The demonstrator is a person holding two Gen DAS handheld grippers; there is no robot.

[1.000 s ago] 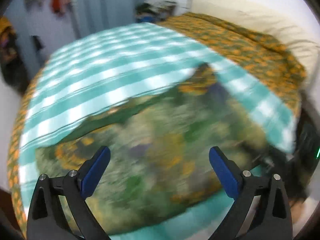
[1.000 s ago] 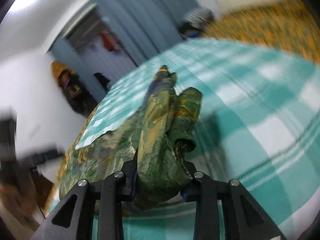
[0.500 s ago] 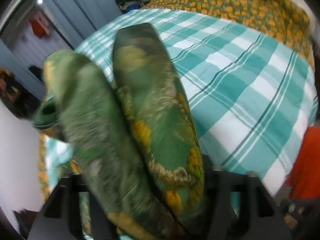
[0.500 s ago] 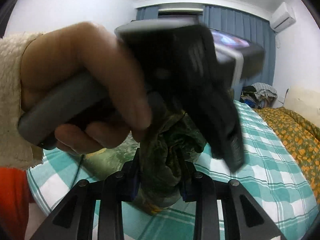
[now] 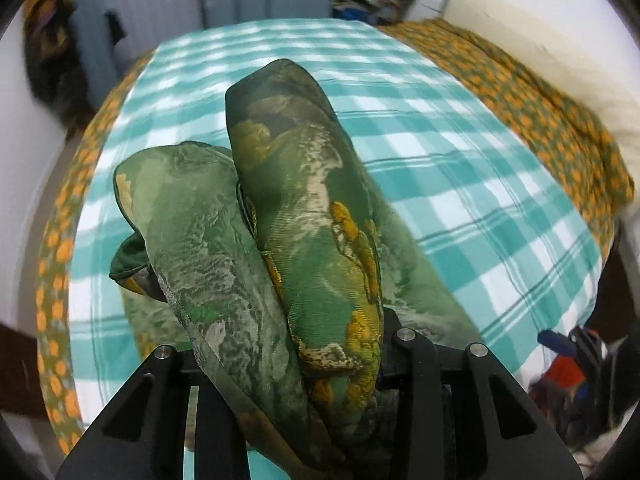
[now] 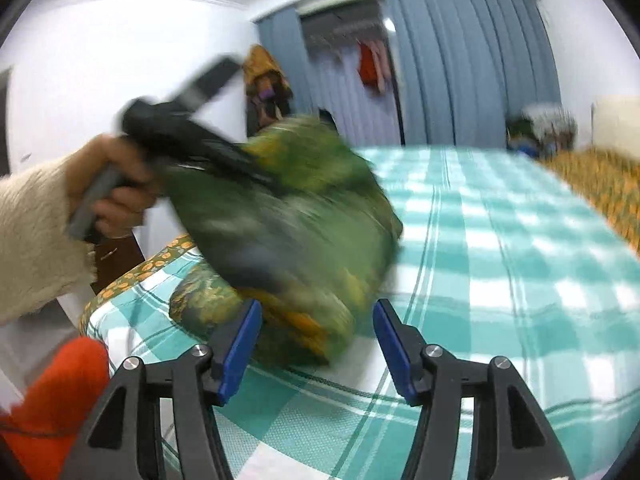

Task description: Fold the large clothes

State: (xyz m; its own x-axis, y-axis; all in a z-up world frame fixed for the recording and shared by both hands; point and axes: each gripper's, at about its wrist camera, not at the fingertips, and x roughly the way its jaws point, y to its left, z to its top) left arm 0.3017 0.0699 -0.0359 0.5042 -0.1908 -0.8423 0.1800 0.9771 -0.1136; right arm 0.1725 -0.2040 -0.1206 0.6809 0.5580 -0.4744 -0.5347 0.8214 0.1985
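Green patterned garment [image 5: 304, 240]: bunched, long axis pointed away over the checked bedspread [image 5: 460, 184], clamped in left gripper [image 5: 288, 364]; right gripper [image 6: 316, 344] spread, holding nothing, garment just ahead.

Green-and-gold patterned garment [image 5: 304, 248]; teal-white checked bedspread [image 5: 460, 184]; blue-padded tongs [image 6: 316, 344].

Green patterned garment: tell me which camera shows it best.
The left wrist view: the green patterned garment is sharp there, bunched in two folds in the left gripper. The right wrist view shows it motion-blurred, hanging onto the checked bedspread beyond the open right gripper.
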